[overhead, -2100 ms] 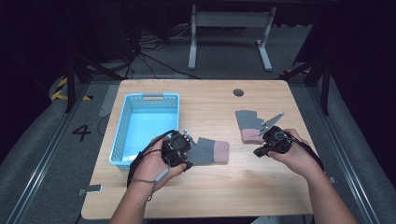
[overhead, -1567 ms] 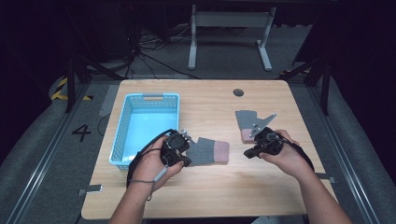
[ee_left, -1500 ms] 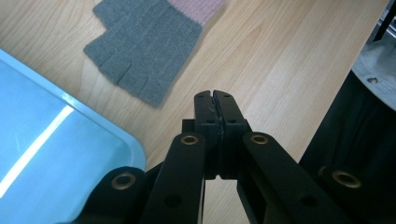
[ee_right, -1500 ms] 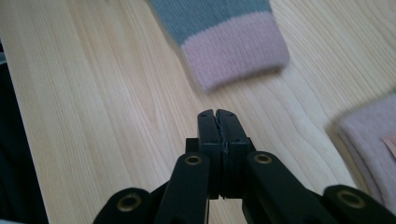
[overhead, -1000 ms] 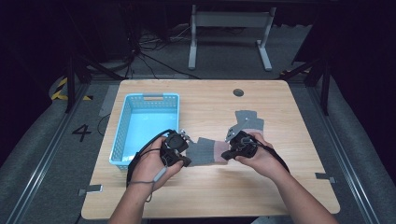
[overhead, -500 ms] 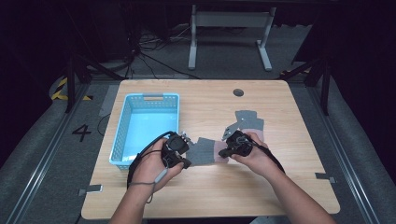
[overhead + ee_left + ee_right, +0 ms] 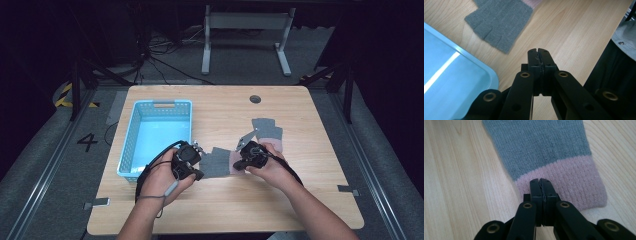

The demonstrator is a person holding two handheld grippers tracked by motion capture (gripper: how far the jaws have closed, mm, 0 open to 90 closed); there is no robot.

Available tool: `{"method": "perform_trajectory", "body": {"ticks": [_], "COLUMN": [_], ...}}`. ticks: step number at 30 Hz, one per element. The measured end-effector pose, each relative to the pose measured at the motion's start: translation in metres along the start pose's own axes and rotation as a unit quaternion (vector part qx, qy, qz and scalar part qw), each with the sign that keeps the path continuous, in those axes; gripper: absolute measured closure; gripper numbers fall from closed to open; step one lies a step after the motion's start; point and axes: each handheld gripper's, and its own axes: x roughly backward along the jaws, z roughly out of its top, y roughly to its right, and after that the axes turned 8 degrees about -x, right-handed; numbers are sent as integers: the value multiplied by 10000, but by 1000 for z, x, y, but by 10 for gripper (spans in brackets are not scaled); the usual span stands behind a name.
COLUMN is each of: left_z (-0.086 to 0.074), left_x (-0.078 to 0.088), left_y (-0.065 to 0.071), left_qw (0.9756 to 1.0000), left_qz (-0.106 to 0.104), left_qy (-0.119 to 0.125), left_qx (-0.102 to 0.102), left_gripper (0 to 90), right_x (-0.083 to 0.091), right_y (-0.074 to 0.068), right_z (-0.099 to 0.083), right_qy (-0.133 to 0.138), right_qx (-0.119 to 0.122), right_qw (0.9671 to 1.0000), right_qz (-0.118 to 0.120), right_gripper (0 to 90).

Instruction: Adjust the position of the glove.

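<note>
A grey knit glove with a pink cuff (image 7: 216,163) (image 7: 536,145) lies flat on the wooden table (image 7: 220,210) between my two grippers. My right gripper (image 7: 237,163) (image 7: 540,181) is shut, its tips hovering over the pink cuff's edge (image 7: 571,182) with nothing pinched between them. My left gripper (image 7: 192,160) (image 7: 539,51) is also shut and empty, sitting just left of the glove's finger end (image 7: 499,22), beside the blue basket. A second matching glove (image 7: 267,131) lies farther right and back.
The empty light-blue plastic basket (image 7: 131,150) (image 7: 449,82) stands at the table's left, close to my left hand. A round cable hole (image 7: 255,99) sits near the far edge. Bare wood stretches along the front and right of the table.
My right hand has slid left from the far-right glove to the pink cuff of the middle glove. The left hand and gripper stayed where they were.
</note>
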Motion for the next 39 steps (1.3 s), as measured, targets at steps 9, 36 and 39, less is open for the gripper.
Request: {"method": "perform_trajectory", "body": {"ticks": [9, 36, 39], "left_z": [7, 26, 26], "left_x": [-2, -8, -8], "left_y": [-2, -6, -6], "left_qw": [9999, 9993, 9993], "left_qz": [-40, -184, -179], "left_qy": [33, 42, 46], "left_qx": [-87, -337, -336], "left_gripper": [884, 867, 857], "right_x": [8, 37, 41], "right_y": [-1, -17, -16], "right_z": [-11, -53, -53], "right_qy": [-130, -607, -470], "right_qx": [-144, -518, -534], "right_qw": [9998, 9968, 9975], "right_qz": [5, -37, -34], "right_gripper": [897, 895, 893]}}
